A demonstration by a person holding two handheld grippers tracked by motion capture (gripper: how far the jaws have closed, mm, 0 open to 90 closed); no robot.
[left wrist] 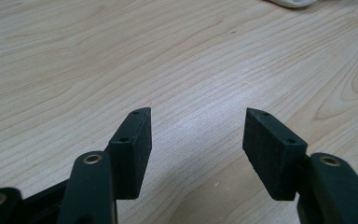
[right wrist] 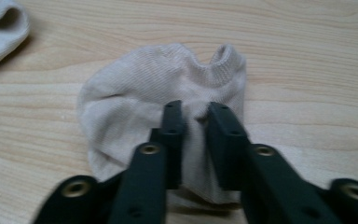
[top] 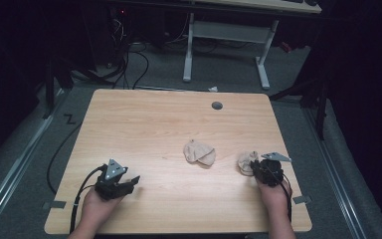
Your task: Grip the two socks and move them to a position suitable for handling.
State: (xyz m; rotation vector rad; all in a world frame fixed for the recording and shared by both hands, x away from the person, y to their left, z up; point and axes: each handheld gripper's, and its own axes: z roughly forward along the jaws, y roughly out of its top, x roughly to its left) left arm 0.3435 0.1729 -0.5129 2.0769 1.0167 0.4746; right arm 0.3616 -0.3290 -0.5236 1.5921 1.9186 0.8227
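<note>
At the bench's (top: 144, 119) right front, a beige sock (right wrist: 135, 102) is pinched by the right tongs (right wrist: 195, 114), a fold of knit bunched between the pads. Light, limp, grippy fabric is judged: no breakage risk, but sag and stretch are expected, so the ribbed cuff or a thick fold is best taken. Left tongs (left wrist: 196, 140) are spread over bare wood. A second sock (top: 199, 153) at mid-bench and both hands are given by the high view; the pinch itself is resolved in the right gripper view.
</note>
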